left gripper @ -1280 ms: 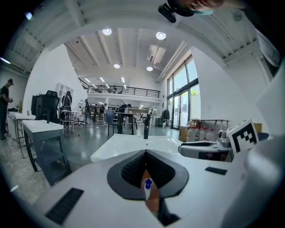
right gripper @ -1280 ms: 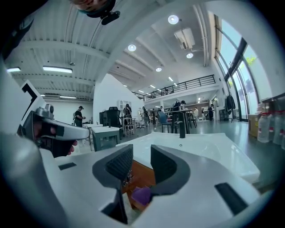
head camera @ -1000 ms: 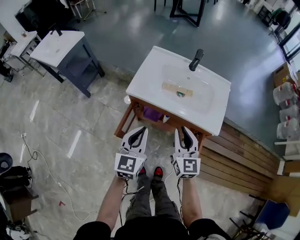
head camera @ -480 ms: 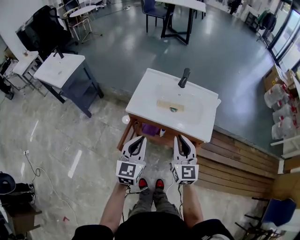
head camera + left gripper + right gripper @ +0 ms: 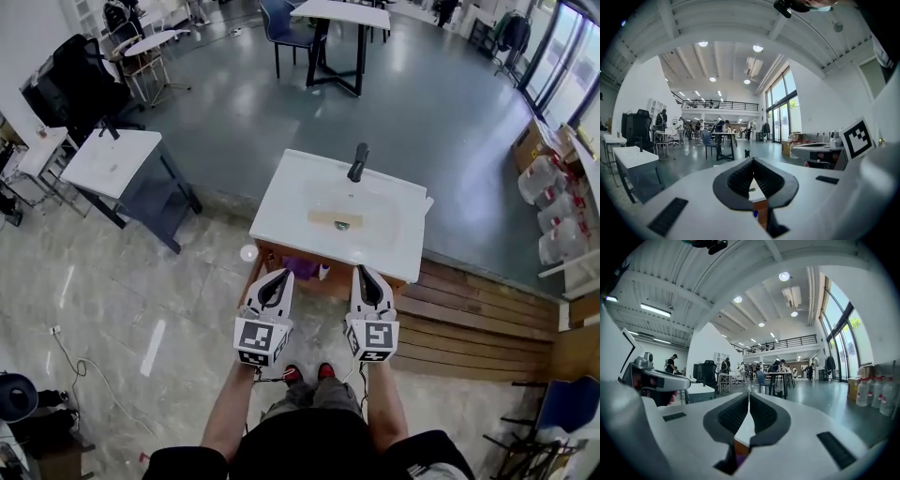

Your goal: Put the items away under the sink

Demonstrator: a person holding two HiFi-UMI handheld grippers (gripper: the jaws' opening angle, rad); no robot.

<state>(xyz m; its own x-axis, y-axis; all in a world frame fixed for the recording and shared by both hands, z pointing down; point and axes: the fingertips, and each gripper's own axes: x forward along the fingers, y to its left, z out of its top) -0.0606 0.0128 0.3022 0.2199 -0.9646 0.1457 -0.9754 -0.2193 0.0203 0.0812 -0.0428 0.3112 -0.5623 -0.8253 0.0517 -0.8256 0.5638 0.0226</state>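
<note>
i hold both grippers side by side just short of the near edge of the white-topped wooden sink table. the left gripper points at the near left part and the right gripper at the near right part.

the head view alone shows the whole top: a black faucet at the far edge and a tan strip lying across the basin. below the near edge, toward the near left corner, sit a purple item and, just beside it, a small white bottle, both under the top inside the wooden frame. a small white round thing lies on the floor off the near left corner.

the gripper views tell what the head view cannot. in the left gripper view the black pads meet at their tips, pressed together on nothing. through the gap behind them i see the table's white edge and brown wood. the right gripper view shows the same pressed-together tips, also empty, with white edge, wood and a speck of purple low in the gap.
</note>
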